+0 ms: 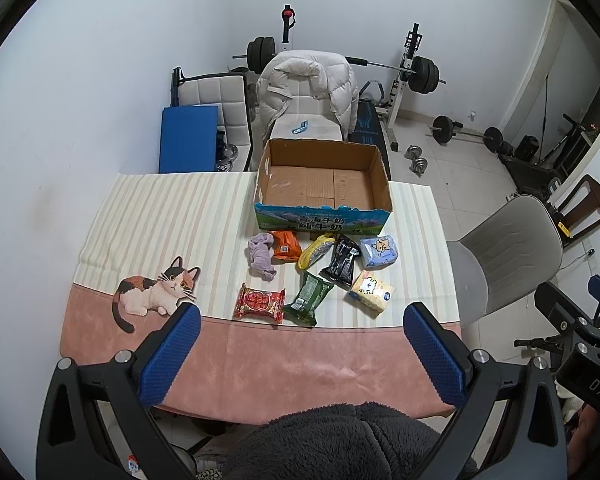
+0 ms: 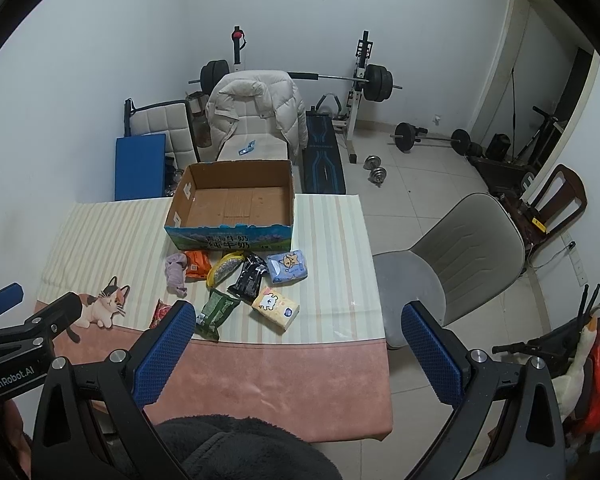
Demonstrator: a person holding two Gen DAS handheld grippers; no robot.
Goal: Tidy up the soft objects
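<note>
An empty cardboard box [image 1: 322,184] [image 2: 236,200] stands at the table's far side. In front of it lie several soft items: a purple cloth [image 1: 262,256] [image 2: 176,272], an orange packet [image 1: 286,245], a yellow pouch [image 1: 316,251], a black packet [image 1: 341,262], a blue tissue pack [image 1: 379,252] [image 2: 287,266], a yellow tissue pack [image 1: 371,293] [image 2: 275,309], a green packet [image 1: 308,299] [image 2: 215,312] and a red packet [image 1: 259,303]. My left gripper [image 1: 302,312] hangs open above the table's near edge. My right gripper [image 2: 298,312] is open too, holding nothing.
A striped and pink cloth with a cat picture [image 1: 156,292] covers the table [image 1: 284,364]. A grey chair [image 2: 456,252] stands to the right. A chair with a white jacket [image 1: 308,88], a blue mat and weight equipment [image 1: 416,68] lie behind. A dark fleece sleeve [image 1: 332,440] is below.
</note>
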